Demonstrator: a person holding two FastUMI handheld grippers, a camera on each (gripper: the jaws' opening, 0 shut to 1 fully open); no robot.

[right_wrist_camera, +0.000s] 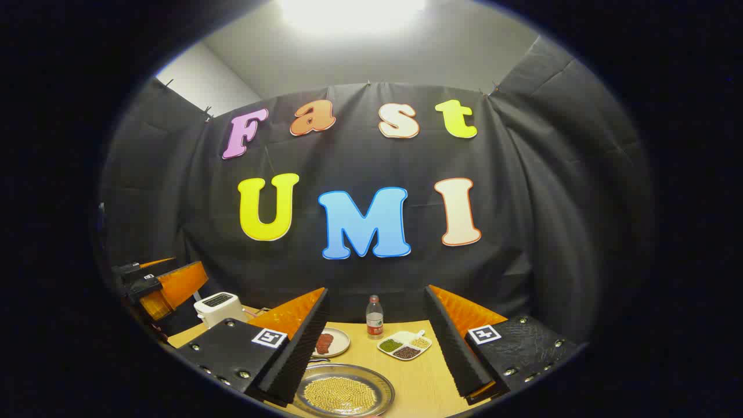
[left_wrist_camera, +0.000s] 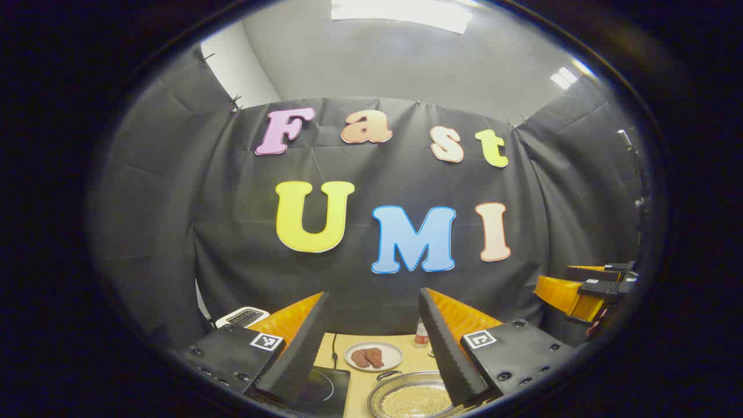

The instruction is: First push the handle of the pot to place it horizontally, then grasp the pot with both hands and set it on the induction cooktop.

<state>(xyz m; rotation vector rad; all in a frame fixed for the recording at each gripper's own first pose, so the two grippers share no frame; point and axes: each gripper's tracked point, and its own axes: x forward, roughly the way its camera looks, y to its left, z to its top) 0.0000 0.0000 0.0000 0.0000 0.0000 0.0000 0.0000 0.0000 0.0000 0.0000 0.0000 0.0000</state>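
While both cameras were tilted up toward the booth's black cloth wall, the two grippers were held level above the near edge of the wooden table [right_wrist_camera: 418,377], side by side. In the left gripper view, the left gripper [left_wrist_camera: 374,348] was seen with its fingers spread wide apart, nothing being held or touched between them. Below the gap, the induction cooktop [left_wrist_camera: 322,386] was seen lying on the table, partly covered by the left finger, with its cord running back across the wood. Just to the right of the cooktop, the pot [left_wrist_camera: 415,397] was seen: a shallow metal vessel filled with small yellowish grains, its dark handle [left_wrist_camera: 388,375] lying at its far left rim. The pot's right side was hidden by the right finger. Behind it, a plate of meat [left_wrist_camera: 373,356] was set.

At the right edge of that view, the right gripper [left_wrist_camera: 586,290] was seen raised, well clear of the table. In the right gripper view, the right gripper [right_wrist_camera: 377,348] was likewise seen opened wide and empty, with the pot [right_wrist_camera: 345,395] lying on the table below the gap. Farther back, a bottle [right_wrist_camera: 375,317], a divided dish of beans [right_wrist_camera: 404,345] and a toaster [right_wrist_camera: 217,306] were seen, and the left gripper [right_wrist_camera: 159,284] was seen at the left edge.
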